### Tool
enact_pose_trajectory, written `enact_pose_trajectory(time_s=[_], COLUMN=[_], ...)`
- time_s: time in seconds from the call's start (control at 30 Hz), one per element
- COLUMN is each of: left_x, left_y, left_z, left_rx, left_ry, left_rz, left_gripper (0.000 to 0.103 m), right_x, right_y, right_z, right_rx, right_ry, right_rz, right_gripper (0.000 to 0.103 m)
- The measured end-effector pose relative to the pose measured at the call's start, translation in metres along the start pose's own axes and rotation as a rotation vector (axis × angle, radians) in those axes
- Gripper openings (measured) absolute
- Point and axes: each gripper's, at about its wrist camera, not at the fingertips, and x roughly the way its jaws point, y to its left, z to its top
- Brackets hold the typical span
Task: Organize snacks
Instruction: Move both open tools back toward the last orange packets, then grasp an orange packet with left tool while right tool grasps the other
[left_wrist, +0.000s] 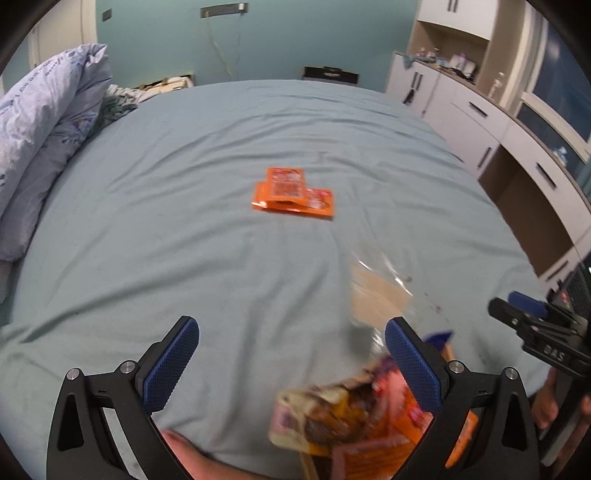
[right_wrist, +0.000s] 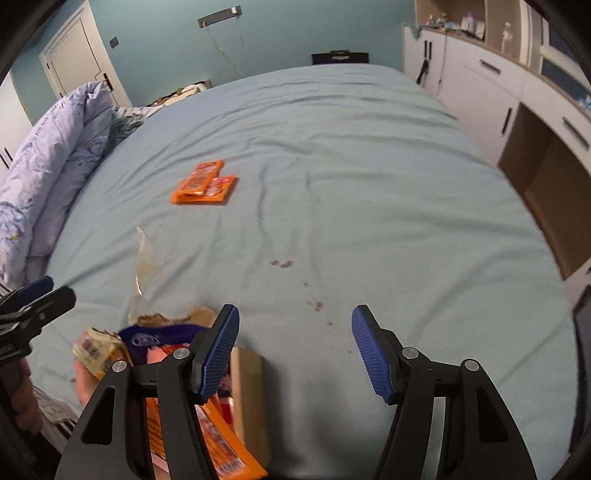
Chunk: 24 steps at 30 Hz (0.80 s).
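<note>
Two overlapping orange snack packets (left_wrist: 292, 194) lie flat in the middle of the light blue bed (left_wrist: 207, 258); they also show in the right wrist view (right_wrist: 204, 182). A pile of mixed snack packs (left_wrist: 354, 417) with a clear plastic bag (left_wrist: 376, 291) sits at the near edge of the bed, blurred; it also shows in the right wrist view (right_wrist: 177, 369). My left gripper (left_wrist: 291, 369) is open and empty, with the pile by its right finger. My right gripper (right_wrist: 295, 350) is open and empty, with the pile to its left.
A rumpled lilac duvet (left_wrist: 48, 140) lies along the bed's left side. White cabinets and drawers (left_wrist: 480, 122) line the right wall. Small dark stains (right_wrist: 281, 263) mark the sheet. A door (right_wrist: 74, 62) stands at far left.
</note>
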Motion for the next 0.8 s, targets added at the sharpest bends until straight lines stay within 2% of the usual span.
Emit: enact_pose_trajectory(time_s=[0.2, 0.33, 0.53, 0.67, 0.8], left_x=[0.018, 0.042, 0.086, 0.108, 0.132], left_y=[0.025, 0.043, 0.066, 0.065, 0.060], left_z=[0.028, 0.049, 0.069, 0.081, 0.090], left_rx=[-0.065, -0.076, -0.119, -0.103, -0.069], left_ry=[0.006, 0.005, 0.067, 0.093, 0.118], left_rz=[0.026, 0.099, 0.136, 0.137, 0.153], left_gripper=[0.103, 0.103, 0.103, 0.103, 0.103], right_x=[0.015, 0.032, 0.063, 0.082, 0.106], right_y=[-0.016, -0.021, -0.032, -0.039, -0.044], right_z=[0.024, 0.037, 0.054, 0.069, 0.081], right_rx=[-0.016, -0.013, 0.041, 0.061, 0.056], right_ry=[-0.012, 0.000, 0.046, 0.064, 0.085], right_rz=[-0.013, -0.041, -0.017, 0.010, -0.013], right_gripper=[0.062, 0.062, 0.062, 0.062, 0.062])
